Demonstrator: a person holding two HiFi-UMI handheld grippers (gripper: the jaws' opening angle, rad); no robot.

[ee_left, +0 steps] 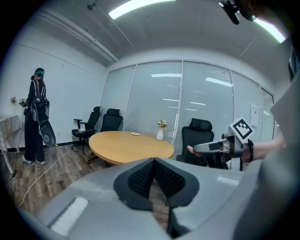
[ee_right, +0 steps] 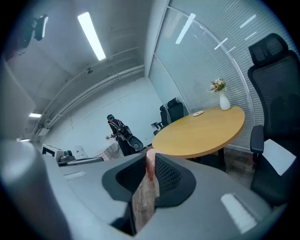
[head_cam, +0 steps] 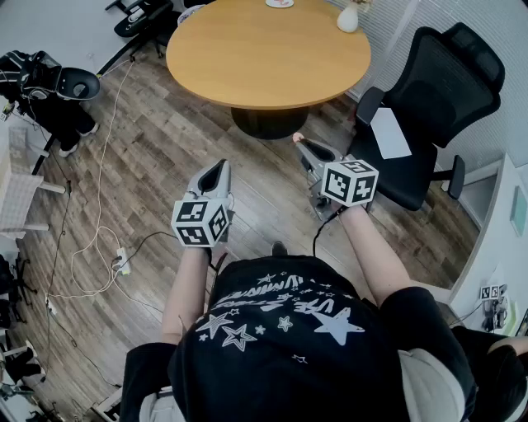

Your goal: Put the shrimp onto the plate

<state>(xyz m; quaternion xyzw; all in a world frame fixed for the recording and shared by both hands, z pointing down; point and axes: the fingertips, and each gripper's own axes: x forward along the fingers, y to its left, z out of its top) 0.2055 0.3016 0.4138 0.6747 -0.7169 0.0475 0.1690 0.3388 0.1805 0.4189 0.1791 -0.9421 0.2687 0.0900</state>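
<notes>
Black star-printed shirt (head_cam: 289, 330) fills the near edge. Just beyond it, the right gripper (ee_right: 152, 159) pinches the pink shrimp (ee_right: 149, 165) at its jaw tips. To its left, the left gripper (ee_left: 153, 161) has its jaws together on nothing. Both hang over wooden floor (head_cam: 165, 157), well short of the round table (head_cam: 268, 49), whose far edge bears the plate (head_cam: 279, 2).

Far ahead of me: tabletop (head_cam: 264, 62) bearing plate (head_cam: 280, 2) at far edge, vase (head_cam: 348, 18) right of it; chair (head_cam: 445, 91) right; shrimp (ee_right: 150, 166) between my right gripper's (head_cam: 302, 145) jaws, near.
</notes>
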